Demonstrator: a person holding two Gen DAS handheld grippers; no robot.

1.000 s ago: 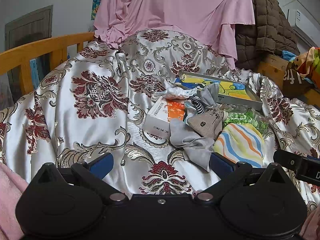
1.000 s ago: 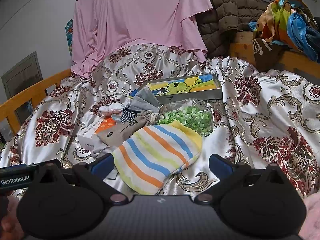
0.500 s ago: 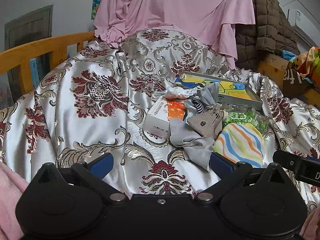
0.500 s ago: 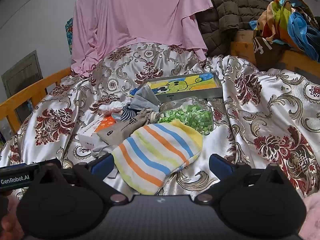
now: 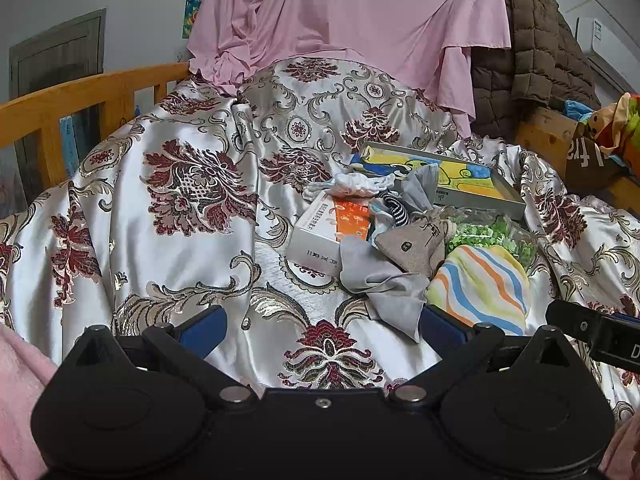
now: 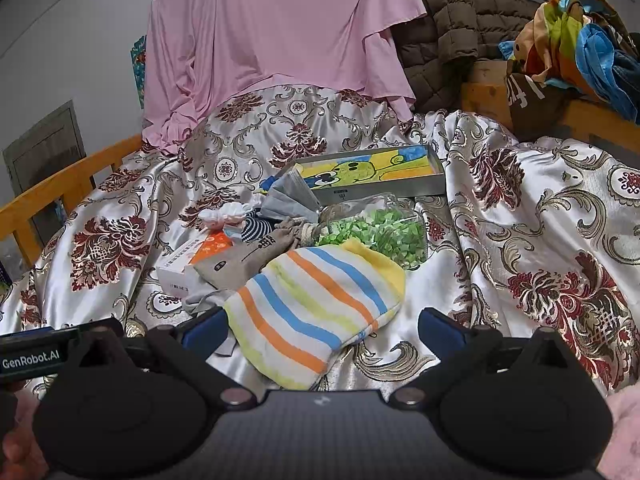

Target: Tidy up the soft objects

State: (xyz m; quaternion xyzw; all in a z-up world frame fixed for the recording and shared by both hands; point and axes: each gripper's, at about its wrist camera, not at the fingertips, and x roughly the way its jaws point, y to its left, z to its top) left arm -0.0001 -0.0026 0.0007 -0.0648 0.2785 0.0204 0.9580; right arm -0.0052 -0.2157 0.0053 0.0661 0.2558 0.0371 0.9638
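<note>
Striped sock (image 6: 316, 312) diag., cuff near-left

The grey cloth (image 5: 384, 280) covers one corner of the white box (image 5: 320, 236), whose printed characters are too small to read. The pouch (image 5: 416, 240) overlaps the near edge of the bag of green pieces (image 5: 492, 232); the striped sock (image 6: 316, 304) hides that bag's lower part in the right wrist view. The navy-striped item (image 5: 394, 208) is mostly buried beneath other cloths. The tray (image 6: 372, 176) has its near left corner behind a grey garment (image 6: 288, 196). The right gripper's (image 5: 596, 332) body is cut off by the frame edge in the left wrist view.
</note>
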